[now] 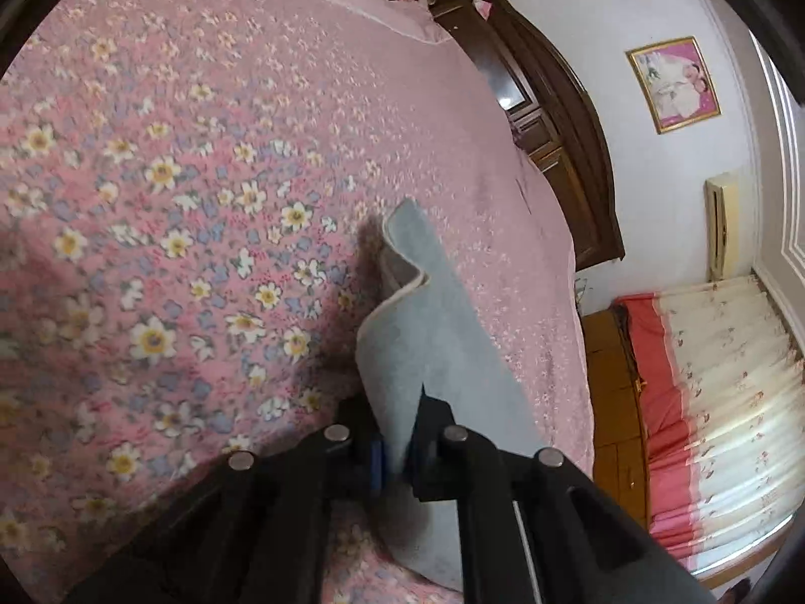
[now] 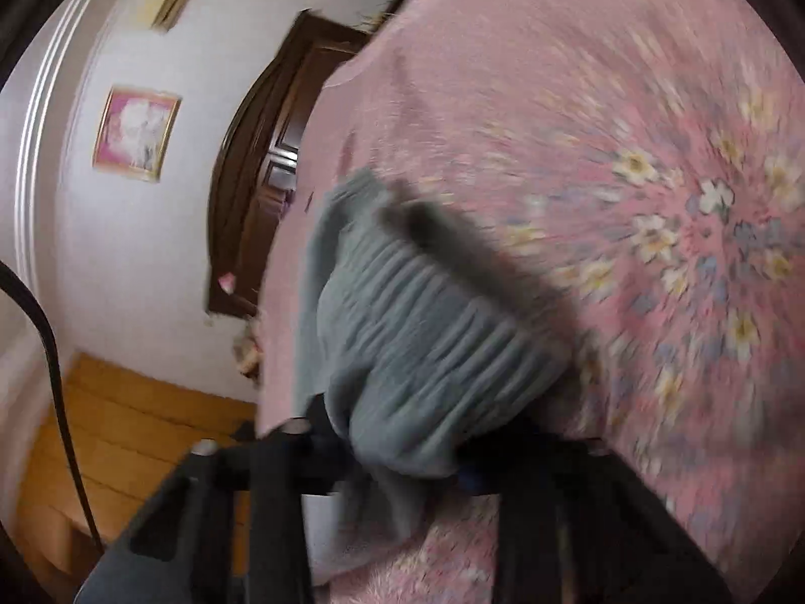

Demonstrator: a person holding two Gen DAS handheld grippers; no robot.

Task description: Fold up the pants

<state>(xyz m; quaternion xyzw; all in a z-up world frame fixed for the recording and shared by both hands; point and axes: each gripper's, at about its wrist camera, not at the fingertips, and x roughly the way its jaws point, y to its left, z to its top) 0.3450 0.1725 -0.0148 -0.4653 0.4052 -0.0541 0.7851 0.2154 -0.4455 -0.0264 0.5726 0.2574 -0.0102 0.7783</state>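
My left gripper [image 1: 400, 445] pinches a grey-blue pant leg, its cream-edged hem [image 1: 402, 272] curling above the pink floral bedspread [image 1: 176, 176]. My right gripper [image 2: 402, 458] clamps the gathered elastic waistband of the pants [image 2: 427, 332], lifted over the same bed; this view is motion-blurred. A dark wooden headboard [image 1: 568, 141] stands beyond.

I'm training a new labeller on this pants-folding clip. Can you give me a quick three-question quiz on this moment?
1. True or false: the left hand-held gripper is shut on the pants.
2. Which part of the pants does the right hand-held gripper hold: A) ribbed waistband B) pocket C) zipper?
3. What pattern is on the pink bedspread?

Key: 1 true; 2 A; 3 flowers.
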